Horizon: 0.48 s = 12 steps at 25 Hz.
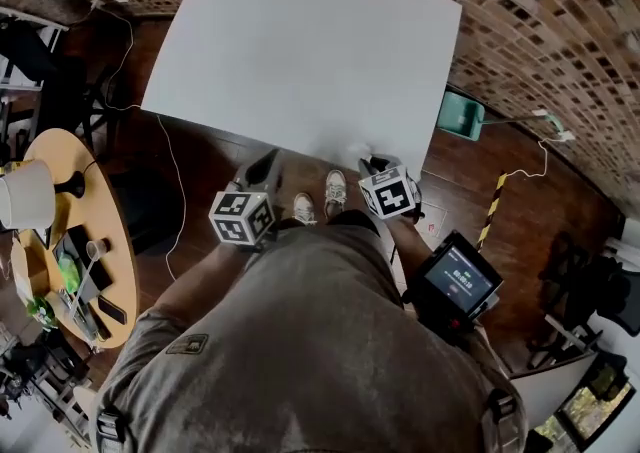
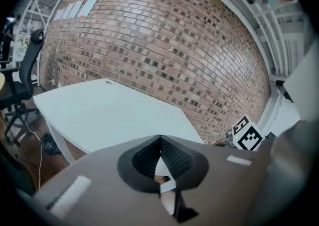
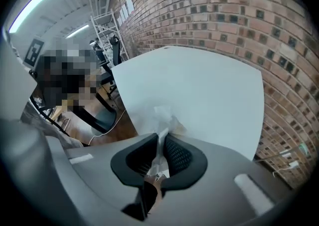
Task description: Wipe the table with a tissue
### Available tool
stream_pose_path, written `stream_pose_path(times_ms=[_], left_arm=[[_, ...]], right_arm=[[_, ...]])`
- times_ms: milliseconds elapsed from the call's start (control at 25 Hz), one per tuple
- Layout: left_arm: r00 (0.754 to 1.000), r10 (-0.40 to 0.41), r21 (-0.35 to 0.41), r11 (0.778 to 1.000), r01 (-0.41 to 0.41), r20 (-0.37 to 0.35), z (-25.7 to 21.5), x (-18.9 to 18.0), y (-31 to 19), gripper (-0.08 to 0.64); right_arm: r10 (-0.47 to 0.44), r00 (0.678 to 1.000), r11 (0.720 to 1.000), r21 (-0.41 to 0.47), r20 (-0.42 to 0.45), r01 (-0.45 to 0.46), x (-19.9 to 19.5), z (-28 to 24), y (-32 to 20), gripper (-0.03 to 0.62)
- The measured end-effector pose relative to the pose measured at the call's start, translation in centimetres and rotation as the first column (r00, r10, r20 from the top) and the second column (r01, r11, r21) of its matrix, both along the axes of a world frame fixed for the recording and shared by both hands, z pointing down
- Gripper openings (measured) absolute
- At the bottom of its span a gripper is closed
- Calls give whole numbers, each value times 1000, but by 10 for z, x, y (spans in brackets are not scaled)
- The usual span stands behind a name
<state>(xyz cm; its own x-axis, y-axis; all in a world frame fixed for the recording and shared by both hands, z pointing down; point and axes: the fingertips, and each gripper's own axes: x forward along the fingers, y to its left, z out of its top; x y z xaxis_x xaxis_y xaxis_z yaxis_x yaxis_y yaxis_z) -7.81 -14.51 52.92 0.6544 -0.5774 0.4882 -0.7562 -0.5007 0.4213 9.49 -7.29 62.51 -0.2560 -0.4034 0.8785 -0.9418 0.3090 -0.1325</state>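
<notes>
Currently, one crumpled white tissue (image 3: 164, 118), clamped in the right gripper (image 3: 162, 139), points forward toward the one white table (image 3: 204, 85). Left gripper (image 2: 159, 142): closed, empty.

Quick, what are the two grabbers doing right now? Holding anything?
Left gripper: closed, nothing in it.
Right gripper: closed on the tissue.

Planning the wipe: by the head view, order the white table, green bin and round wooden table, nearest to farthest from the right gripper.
1. White table, just ahead of the right gripper.
2. Green bin, on the floor, right.
3. Round wooden table, far left.
</notes>
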Motion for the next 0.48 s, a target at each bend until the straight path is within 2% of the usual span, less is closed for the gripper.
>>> stream_pose_path(times_ms=[200,480], left_arm=[[999,42,41,998,-42,-17,-11,0,7,2],[994,102,105,990,-97,-39,-29,1,26,2]], right_arm=[[74,997,994,84,33,-76,-5,-33,5,48],[160,982,963,202,102,-178,-22,-84,25,48]])
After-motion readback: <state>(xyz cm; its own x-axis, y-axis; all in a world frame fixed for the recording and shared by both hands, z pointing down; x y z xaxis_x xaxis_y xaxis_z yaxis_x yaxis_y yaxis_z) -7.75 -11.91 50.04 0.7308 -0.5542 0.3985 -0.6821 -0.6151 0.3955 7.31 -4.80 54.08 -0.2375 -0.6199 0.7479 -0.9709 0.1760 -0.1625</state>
